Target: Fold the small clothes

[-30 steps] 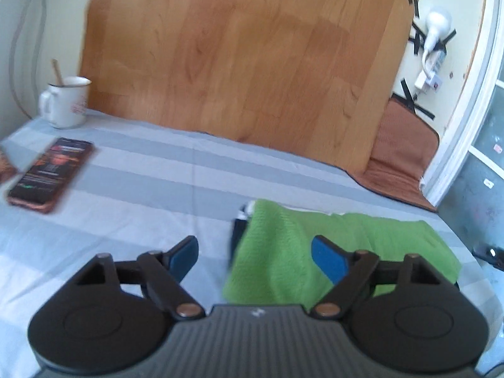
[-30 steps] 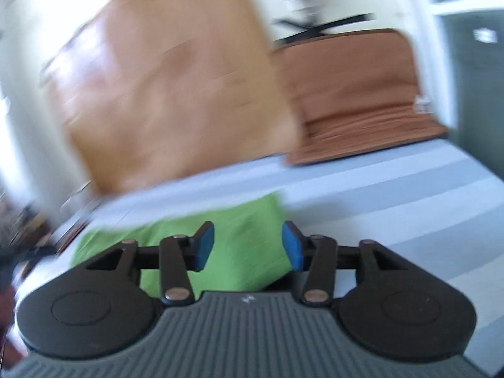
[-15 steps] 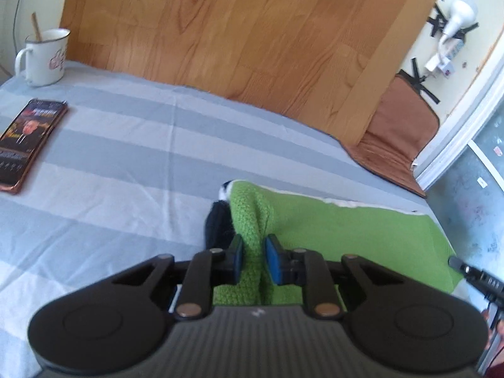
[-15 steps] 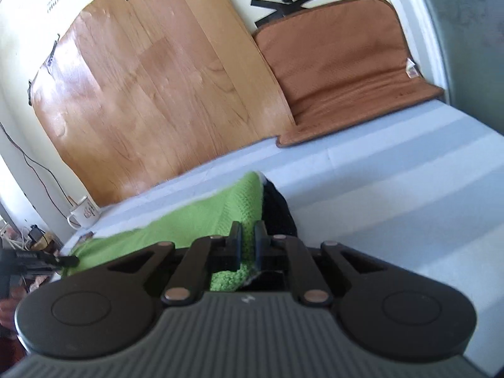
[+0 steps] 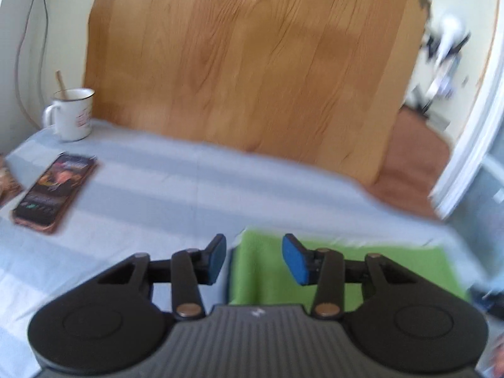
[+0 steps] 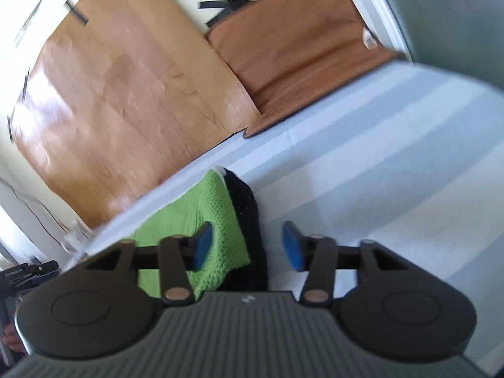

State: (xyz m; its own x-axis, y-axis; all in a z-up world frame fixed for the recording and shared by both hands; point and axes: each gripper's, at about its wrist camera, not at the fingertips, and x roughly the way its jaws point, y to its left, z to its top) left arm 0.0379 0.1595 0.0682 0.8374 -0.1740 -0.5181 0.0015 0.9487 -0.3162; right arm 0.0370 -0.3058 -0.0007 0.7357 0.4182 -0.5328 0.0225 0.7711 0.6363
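One green knitted garment [image 5: 390, 271] with a black edge lay on the striped sheet [image 5: 163, 195], along with one white enamel mug [image 5: 73, 115] and one phone [image 5: 53, 192]. Two tongs were present, the left tongs [image 5: 253, 260] and the right tongs [image 6: 247, 247]. One wooden board [image 5: 252, 63] and one brown cushion [image 6: 296, 44] stood behind.

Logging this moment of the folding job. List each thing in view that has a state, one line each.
left hand-held gripper: open, holding nothing
right hand-held gripper: open, holding nothing
green knit garment: lying on the bed, green layer over a black one
mug: upright, a stick standing in it
phone: lying flat, screen lit
striped bedsheet: spread flat
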